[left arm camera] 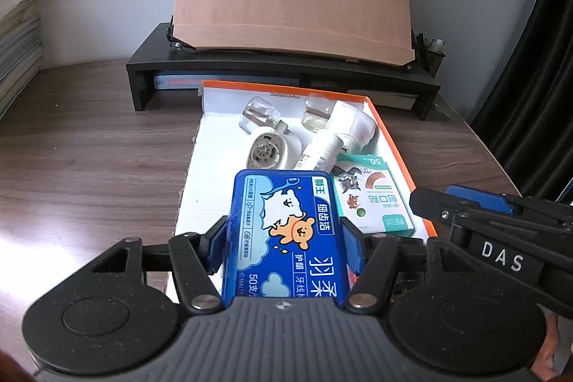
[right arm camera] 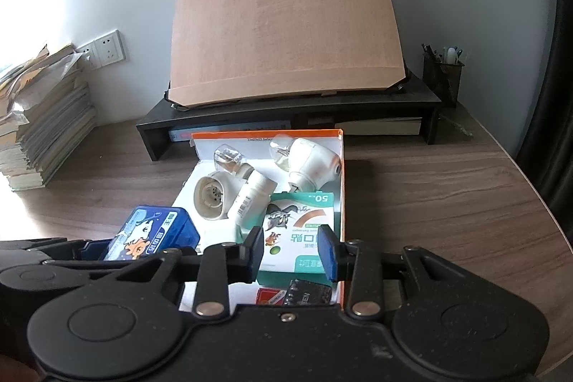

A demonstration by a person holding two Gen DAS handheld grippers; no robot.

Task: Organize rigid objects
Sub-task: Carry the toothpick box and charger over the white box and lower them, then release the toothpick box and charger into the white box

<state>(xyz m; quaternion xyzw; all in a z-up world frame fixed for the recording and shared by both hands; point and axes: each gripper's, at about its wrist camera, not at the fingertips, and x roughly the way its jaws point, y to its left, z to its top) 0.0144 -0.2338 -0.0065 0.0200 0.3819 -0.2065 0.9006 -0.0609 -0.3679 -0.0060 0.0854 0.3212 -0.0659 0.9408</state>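
Two grippers show, but only your left gripper (left arm camera: 284, 237) has the task's thing. It's pinching the blue floss-pick case (left arm camera: 283, 224), pads on the two long sides, lid face up. The case's long axis runs along the fingers, from bottom centre of the left-wrist view up toward the middle of the frame.

The case hangs over the near end of the orange-rimmed box (left arm camera: 394, 138), apart from its white floor as far as I can tell. The box's long axis runs the same way, so no wrist twist looks needed.

What the coming move turns on, imo, is the free floor. The right half of the box is taken by the green plaster pack (left arm camera: 372, 199), just beside the case's right edge in that view. The two white plug-in units and a small white bottle (left arm camera: 318, 145) fill the far end. A bare white strip (left arm camera: 215, 174) lies left of centre, ahead of the case and slightly left. I'd go down and a touch left, keeping the case parallel to the pack, then let go.

Your right gripper (right arm camera: 292, 253) hovers over the pack at the near right of the box. Its jaws stand apart w/ a gap and nothing pinched. In the right-wrist view the case (right arm camera: 154, 231) sits at lower left, so the left hand is clearly the nearer one. Watch the right fingers: they're close to the drop lane.
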